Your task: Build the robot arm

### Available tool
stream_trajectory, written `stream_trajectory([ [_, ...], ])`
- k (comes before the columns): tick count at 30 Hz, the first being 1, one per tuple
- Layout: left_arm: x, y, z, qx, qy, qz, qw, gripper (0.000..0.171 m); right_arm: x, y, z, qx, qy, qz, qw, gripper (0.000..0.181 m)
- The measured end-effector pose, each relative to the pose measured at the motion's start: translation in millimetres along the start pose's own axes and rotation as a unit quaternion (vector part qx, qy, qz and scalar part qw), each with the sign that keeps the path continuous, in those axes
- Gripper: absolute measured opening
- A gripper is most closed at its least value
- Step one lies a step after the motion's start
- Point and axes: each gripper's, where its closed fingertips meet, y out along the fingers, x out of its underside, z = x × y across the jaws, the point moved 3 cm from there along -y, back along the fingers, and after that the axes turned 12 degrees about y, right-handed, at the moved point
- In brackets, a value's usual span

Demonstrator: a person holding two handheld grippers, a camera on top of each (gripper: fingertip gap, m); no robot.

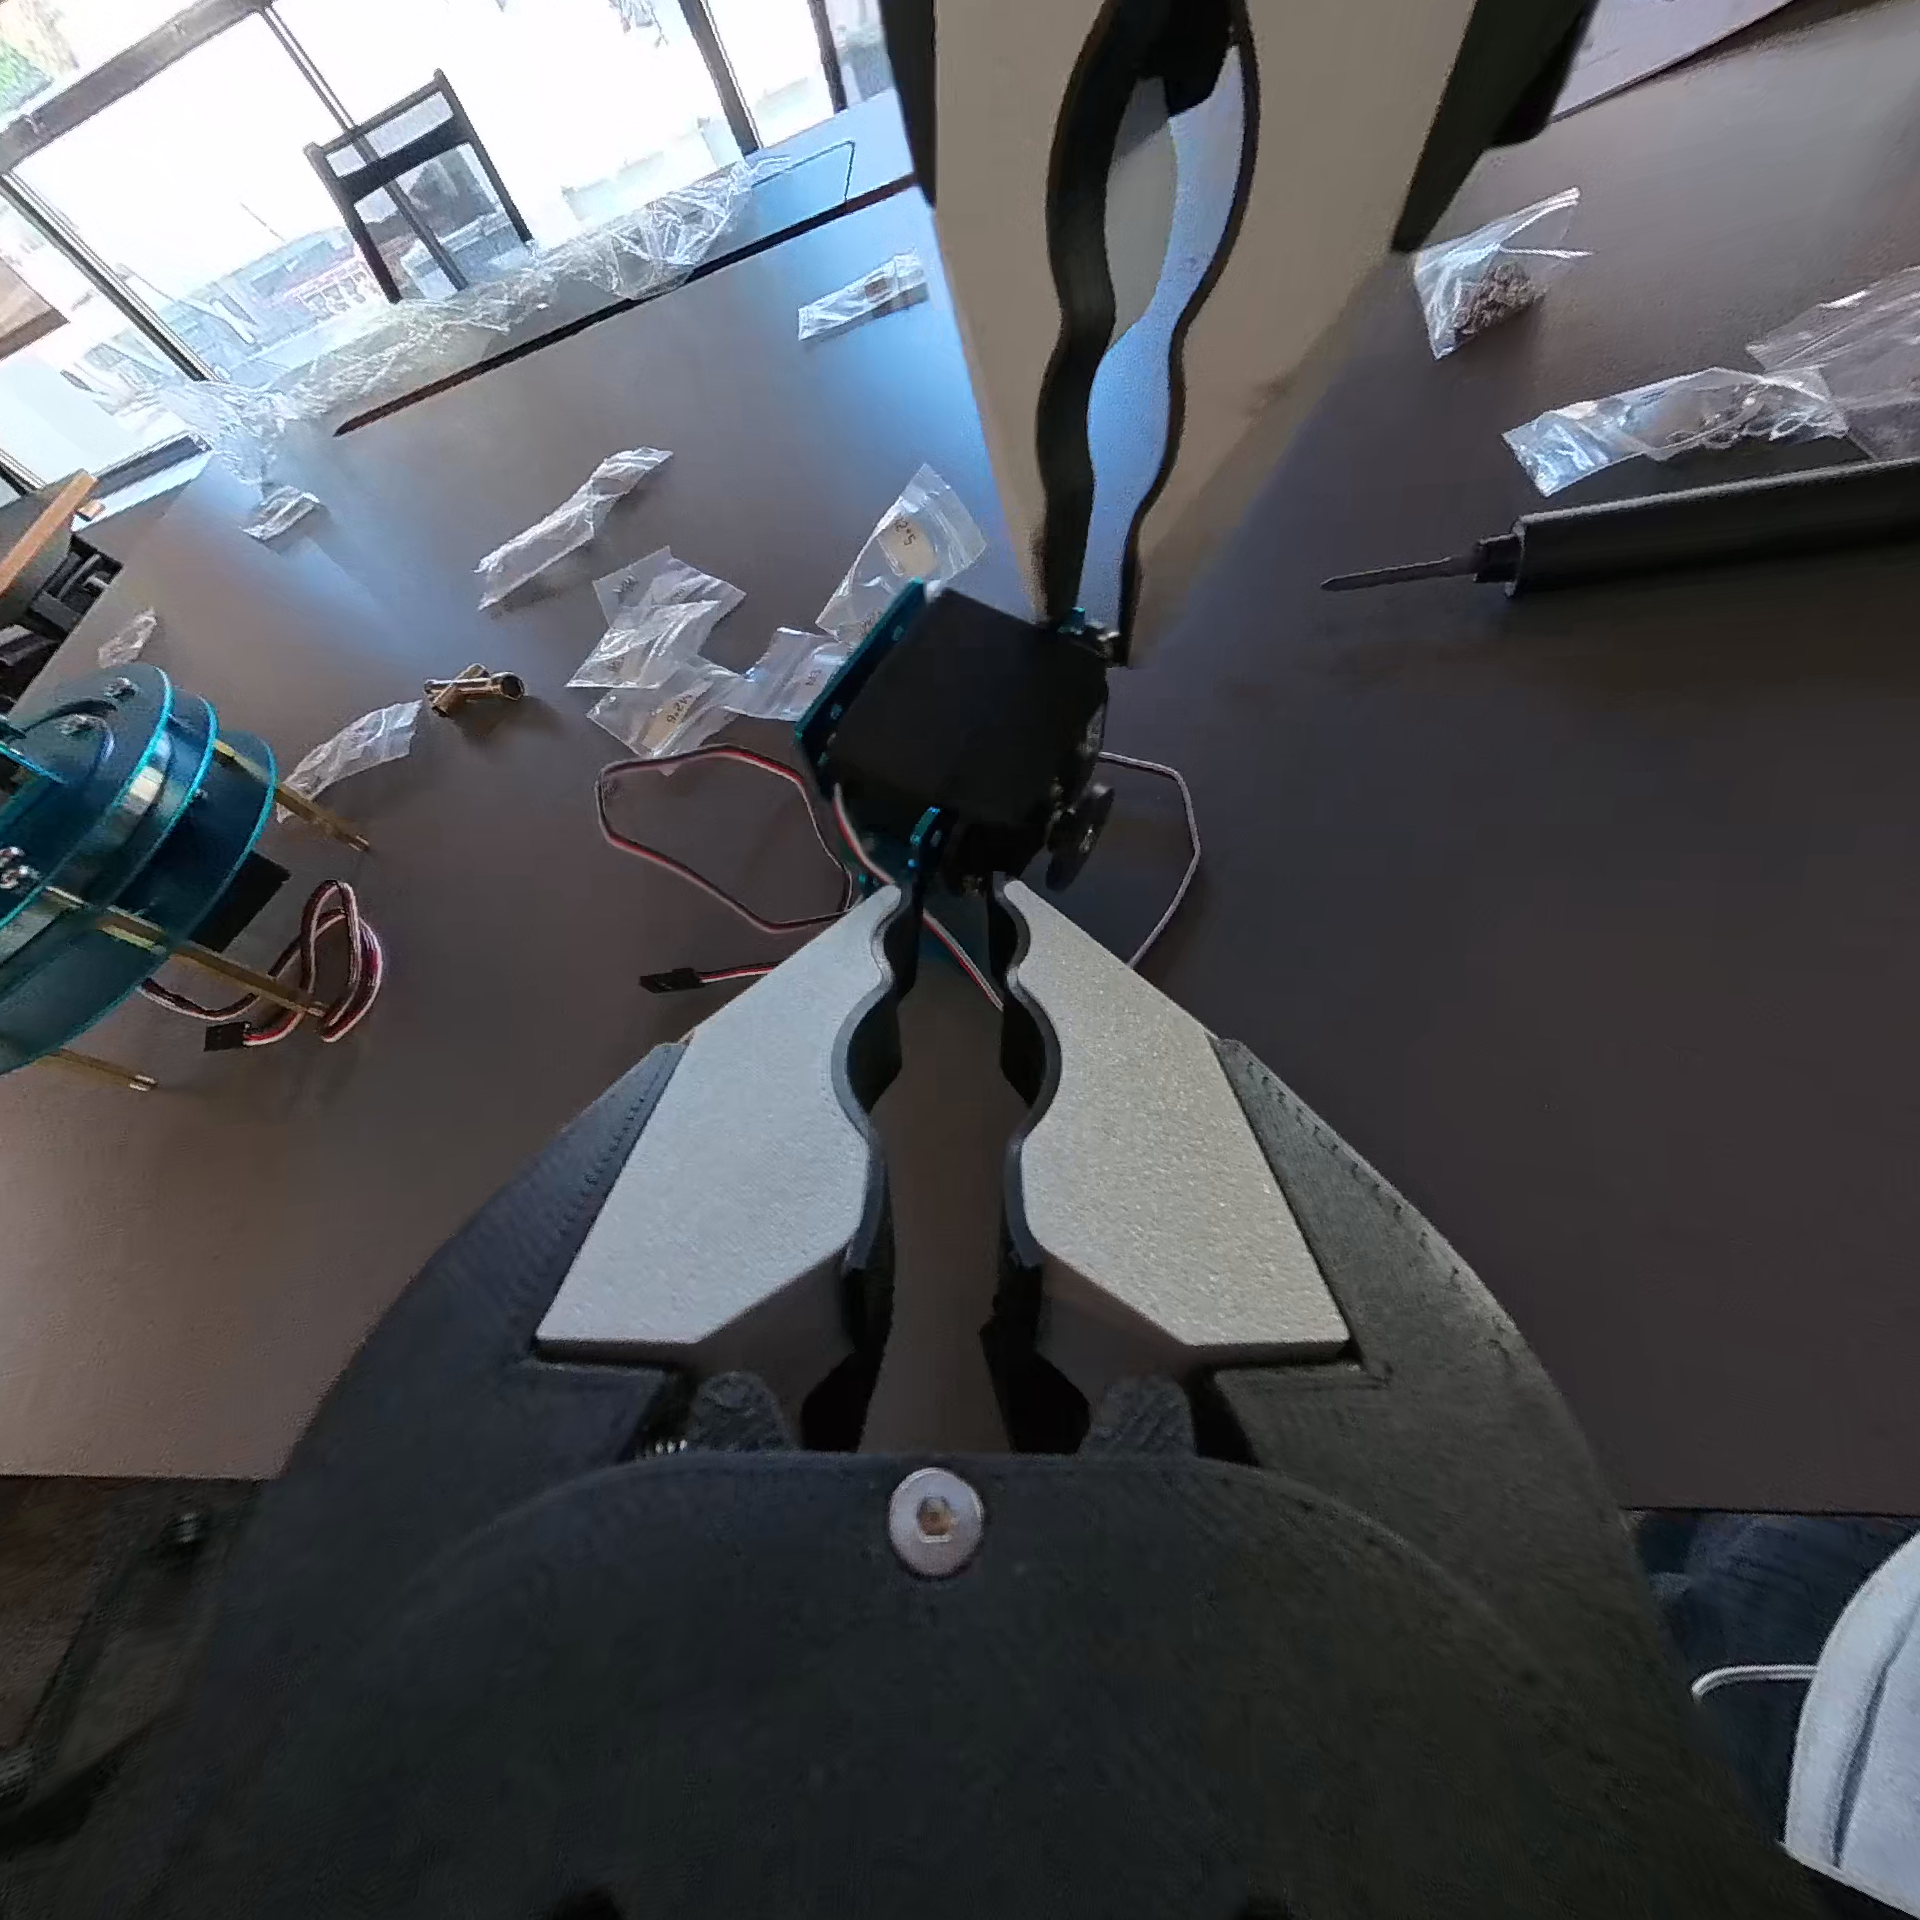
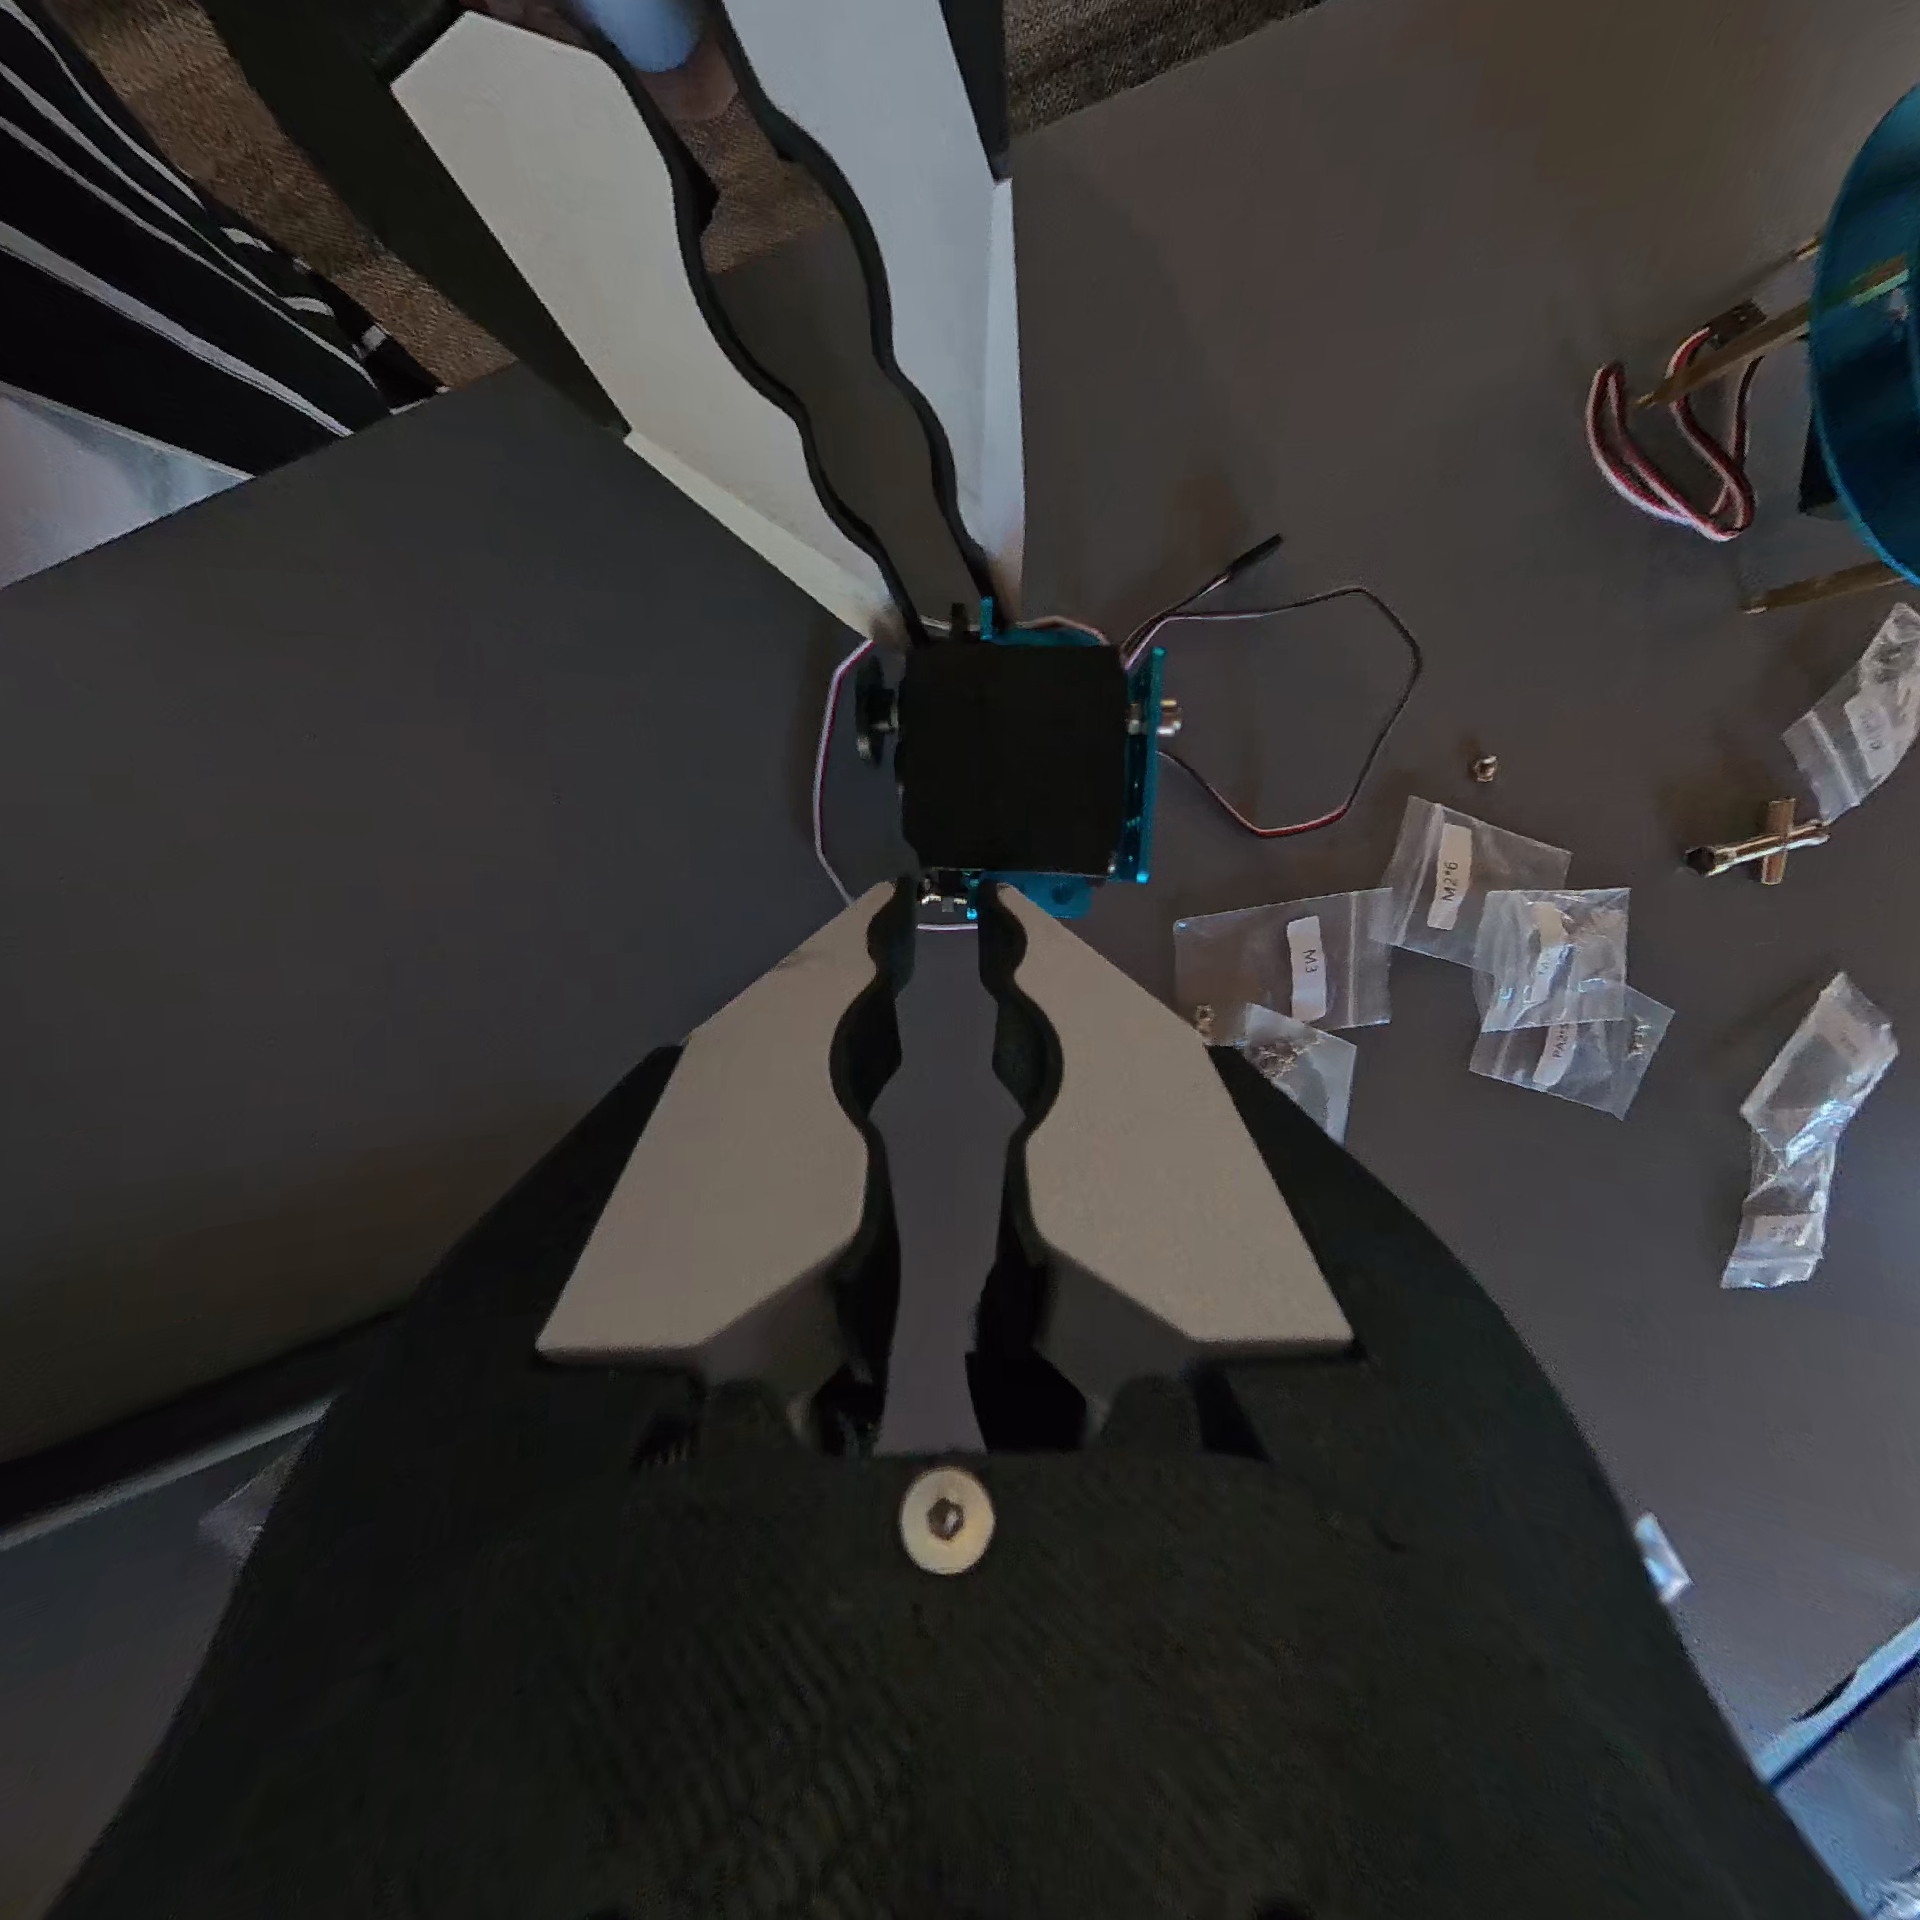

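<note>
- Servo block (image 1: 971, 717), black with blue bracket, sits between both grippers above the dark table (image 1: 1455, 935).
- Left gripper (image 1: 951, 899) and right gripper (image 2: 948, 902) each pinch its blue edge, contact partly hidden.
- Labelled bags (image 2: 1455, 935) lie beside it.

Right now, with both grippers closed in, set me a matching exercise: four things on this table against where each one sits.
Things:
1. black servo block
2. screwdriver
3. blue disc assembly
4. brass cross wrench

Places:
A. beside the small clear bags
B. far left in the left wrist view, brass posts sticking out
C. pinched between the left gripper and the right gripper
D. far right in the left wrist view, tip pointing left

Pairs: 1-C, 2-D, 3-B, 4-A
</note>
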Motion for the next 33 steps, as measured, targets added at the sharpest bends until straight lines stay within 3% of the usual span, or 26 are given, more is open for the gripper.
stream_trajectory([
  [11, 5.5, 2.2, -0.6, 0.018, -0.053, 0.003, 0.998, 0.0, 2.4, -2.1, -3.0, 0.035, 0.083, 0.01, 0.996, 0.01],
  [16, 5.4, 3.5, -0.3, 0.013, -0.083, 0.005, 0.996, 0.005, 2.8, -2.2, -5.1, 0.049, 0.103, 0.014, 0.993, 0.01],
  [33, -2.4, 6.5, 2.1, -0.013, -0.052, 0.006, 0.999, 0.0, 3.9, -2.3, -10.3, 0.062, 0.129, 0.032, 0.989, 0.01],
])
